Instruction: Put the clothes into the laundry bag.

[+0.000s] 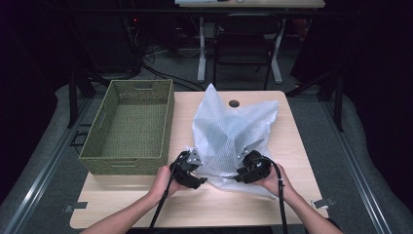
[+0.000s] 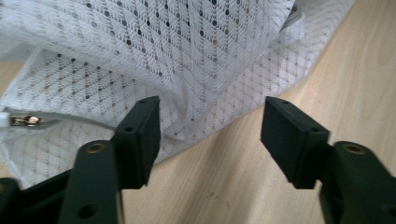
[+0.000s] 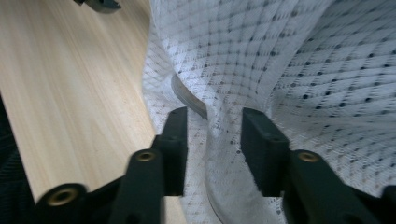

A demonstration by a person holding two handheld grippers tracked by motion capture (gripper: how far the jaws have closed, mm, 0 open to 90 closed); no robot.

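We work a white mesh bag (image 1: 233, 127) near the middle of the pale wooden table (image 1: 287, 146).

Its perforated fabric rises in soft, crumpled peaks, right of the woven green basket (image 1: 130, 127). Our left gripper (image 2: 210, 123) has its jaws spread, with only the bag's near edge and bare wood between them. Our right gripper (image 3: 214, 135) has its jaws partly apart around a fold with a grey seam, not pinching it.
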